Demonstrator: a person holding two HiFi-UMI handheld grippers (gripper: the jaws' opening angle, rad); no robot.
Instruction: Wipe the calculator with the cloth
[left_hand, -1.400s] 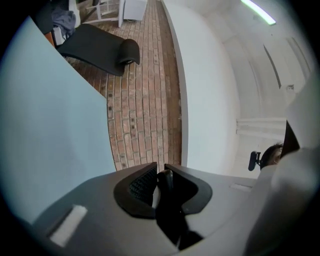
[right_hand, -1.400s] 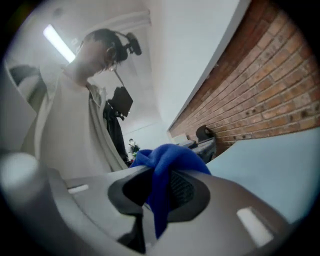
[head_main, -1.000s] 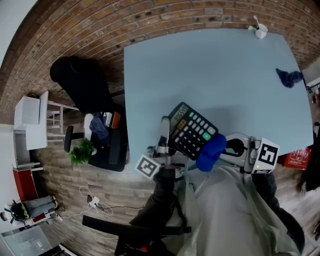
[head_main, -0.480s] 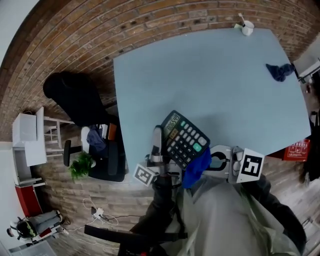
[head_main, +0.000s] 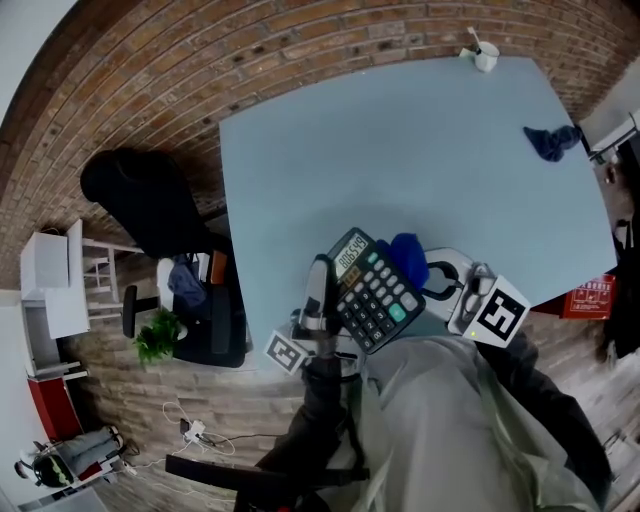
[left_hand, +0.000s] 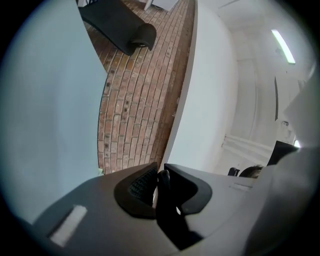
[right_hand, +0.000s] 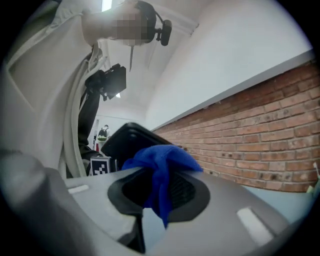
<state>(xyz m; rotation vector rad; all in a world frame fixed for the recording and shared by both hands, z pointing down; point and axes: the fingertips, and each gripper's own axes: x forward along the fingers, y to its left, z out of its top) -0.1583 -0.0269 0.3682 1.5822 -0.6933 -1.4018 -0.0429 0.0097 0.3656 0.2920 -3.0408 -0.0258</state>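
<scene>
While the left gripper (head_main: 321, 288) was clamped on the left edge of the calculator (head_main: 372, 290), holding it tilted at the lower edge of the table (head_main: 400, 150) in the lower middle of the frame, the right gripper (right_hand: 159, 187) pinched the blue cloth (right_hand: 161, 165) tightly between its jaws. The bunched cloth sat against the calculator's upper right edge, beside the display. Wiping looked under way rather than finished: the cloth met only that edge, so the keys and display seemingly remained; how clean any part was could not be told
</scene>
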